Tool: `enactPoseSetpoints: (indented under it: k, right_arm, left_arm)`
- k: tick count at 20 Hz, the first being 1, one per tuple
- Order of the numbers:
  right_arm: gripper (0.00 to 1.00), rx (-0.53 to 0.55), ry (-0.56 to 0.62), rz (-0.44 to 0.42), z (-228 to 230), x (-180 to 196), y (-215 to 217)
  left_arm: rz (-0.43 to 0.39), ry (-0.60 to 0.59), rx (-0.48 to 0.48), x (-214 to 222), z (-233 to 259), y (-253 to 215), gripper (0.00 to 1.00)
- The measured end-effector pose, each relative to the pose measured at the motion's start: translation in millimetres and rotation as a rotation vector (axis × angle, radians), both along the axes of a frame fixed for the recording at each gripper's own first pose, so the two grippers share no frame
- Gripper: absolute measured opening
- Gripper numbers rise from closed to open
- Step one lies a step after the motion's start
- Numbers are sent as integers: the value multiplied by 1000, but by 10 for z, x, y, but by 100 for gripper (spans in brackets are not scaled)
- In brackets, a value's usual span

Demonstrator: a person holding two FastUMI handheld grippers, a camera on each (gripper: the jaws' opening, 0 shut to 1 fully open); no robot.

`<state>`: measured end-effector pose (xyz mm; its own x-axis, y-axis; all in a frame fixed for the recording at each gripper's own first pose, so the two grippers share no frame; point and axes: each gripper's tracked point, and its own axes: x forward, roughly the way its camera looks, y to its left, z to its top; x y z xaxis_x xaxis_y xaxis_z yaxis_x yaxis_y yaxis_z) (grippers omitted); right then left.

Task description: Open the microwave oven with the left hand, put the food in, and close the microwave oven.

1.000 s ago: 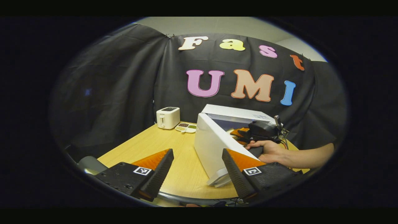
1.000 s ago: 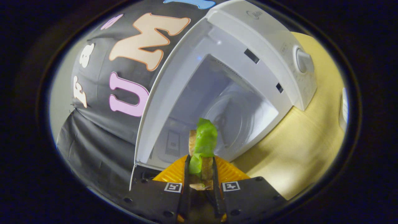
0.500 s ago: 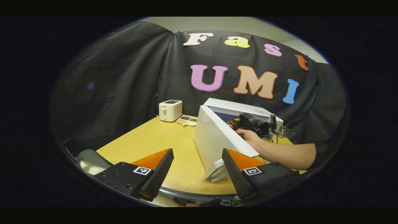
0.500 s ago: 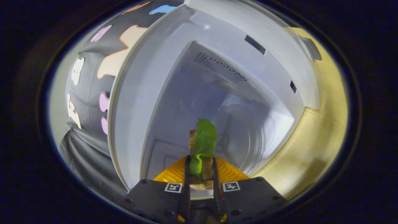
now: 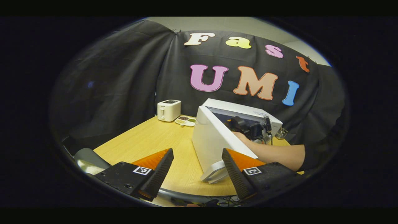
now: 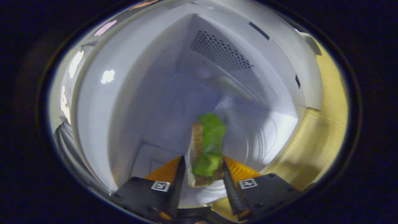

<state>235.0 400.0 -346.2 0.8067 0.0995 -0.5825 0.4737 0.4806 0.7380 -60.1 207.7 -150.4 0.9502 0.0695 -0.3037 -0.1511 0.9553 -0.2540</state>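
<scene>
In the right gripper view the right gripper [image 6: 202,180] reaches into the white microwave [image 6: 130,93], its fingers spread apart with gaps on either side of the sandwich [image 6: 206,149], so they no longer press on it. The sandwich, bread with a green lettuce leaf, sits on the round glass plate [image 6: 264,140] on the oven floor, at about 6 o'clock in that view, between the fingers. In the left gripper view the left gripper [image 5: 197,169] hangs apart and empty above the wooden table [image 5: 155,140]. The microwave door [image 5: 214,143] stands open at 5 o'clock, with a hand [image 5: 241,135] reaching behind it. A toaster [image 5: 168,110] and a small tray [image 5: 186,120] stand at 11 o'clock, near the wall.
</scene>
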Motion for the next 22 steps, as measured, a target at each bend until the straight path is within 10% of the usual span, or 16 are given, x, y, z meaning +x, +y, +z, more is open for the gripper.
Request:
enactPoseSetpoints:
  k: [2, 10, 17, 22]
  right_arm:
    - [70, -58, 7, 18, -25, -26, -48]
    - [92, -436, 1, 178, 39, -115, -354]
    - [87, -496, -23, 387, 73, -21, -104]
    - [92, -737, -36, 486, 265, -163, -503]
  left_arm:
    - [-2, -5, 11, 4, 15, -19, 92]
    - [-10, -27, 3, 65, 87, -90, 93]
    - [-12, -35, 0, 28, 102, -107, 88]
    - [-3, -42, -19, 23, 104, -102, 93]
